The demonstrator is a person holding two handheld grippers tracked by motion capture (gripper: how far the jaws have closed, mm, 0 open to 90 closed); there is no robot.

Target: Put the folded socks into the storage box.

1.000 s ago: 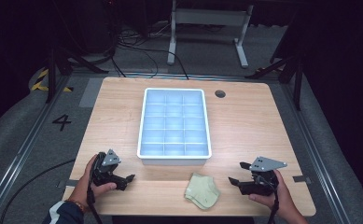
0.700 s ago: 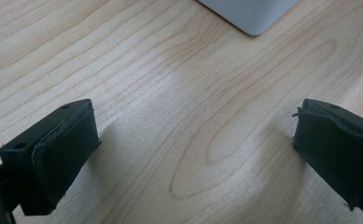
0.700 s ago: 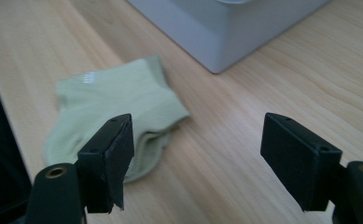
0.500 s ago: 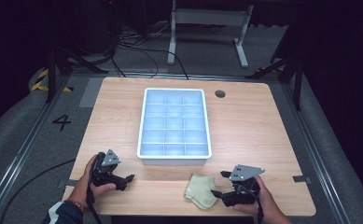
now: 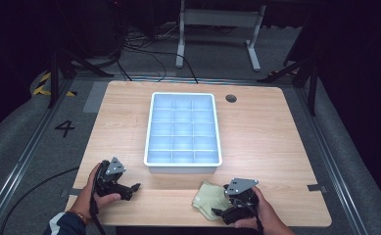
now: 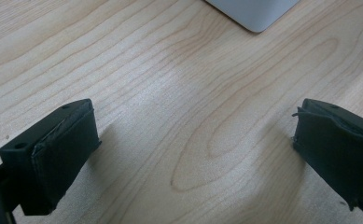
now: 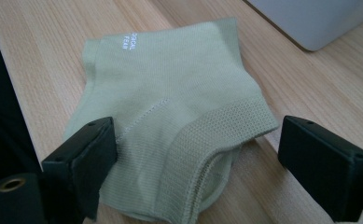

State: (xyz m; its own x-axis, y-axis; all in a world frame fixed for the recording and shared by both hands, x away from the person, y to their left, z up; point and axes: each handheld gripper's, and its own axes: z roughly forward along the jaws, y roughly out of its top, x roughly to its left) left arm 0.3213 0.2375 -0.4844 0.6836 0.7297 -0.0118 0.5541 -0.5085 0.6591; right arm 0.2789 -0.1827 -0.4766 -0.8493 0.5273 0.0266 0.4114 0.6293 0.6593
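Setting: a dim room with grey floor, cables and a metal stand beyond a light wooden table; a painted numeral 4 marks the floor to the left. Item one: a white compartment tray, divided into a grid of small cells, standing lengthwise at the table's middle; its cells look bare from the high view, though the glare on them makes that hard to confirm. Item two: a dark round grommet hole in the tabletop, just beyond the tray's far right corner. Item three: a pale green ankle sock, lying flat and folded near the front edge of the table, just in front of the tray's near right corner; its ribbed cuff faces my right gripper, and small white lettering sits near its far edge. Item four: my left gripper, held in my left hand at the front left of the table, jaws spread wide over bare wood, grasping nothing, one corner of the tray visible ahead of it. Item five: my right gripper, held in my right hand at the front right, jaws parted wide with the sock's cuff end between them; the left jaw lies over the sock's edge, the right jaw stands just clear of the cuff, nothing clamped.
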